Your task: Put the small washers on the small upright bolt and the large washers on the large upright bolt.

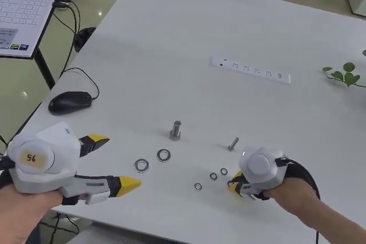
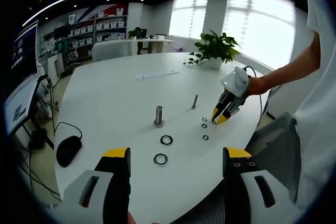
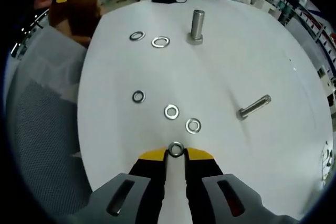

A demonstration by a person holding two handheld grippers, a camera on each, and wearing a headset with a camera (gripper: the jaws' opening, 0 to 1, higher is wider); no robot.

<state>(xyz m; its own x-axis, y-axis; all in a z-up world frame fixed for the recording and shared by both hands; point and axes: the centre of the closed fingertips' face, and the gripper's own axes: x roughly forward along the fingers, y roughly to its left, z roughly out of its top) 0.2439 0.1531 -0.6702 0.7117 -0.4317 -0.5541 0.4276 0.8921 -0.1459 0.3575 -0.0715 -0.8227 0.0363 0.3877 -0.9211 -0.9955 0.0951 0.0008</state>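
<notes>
The large upright bolt stands mid-table, and the small bolt is to its right. Two large washers lie flat in front of the large bolt. Three small washers lie loose near the small bolt. My right gripper rests low on the table, shut on a fourth small washer. At the front left my left gripper hovers open with nothing between its tips, aimed at the large washers.
A black mouse with its cable lies at the left edge. A white power strip lies beyond the bolts. A laptop stands on a side stand at the far left, and a plant pokes in at the right edge.
</notes>
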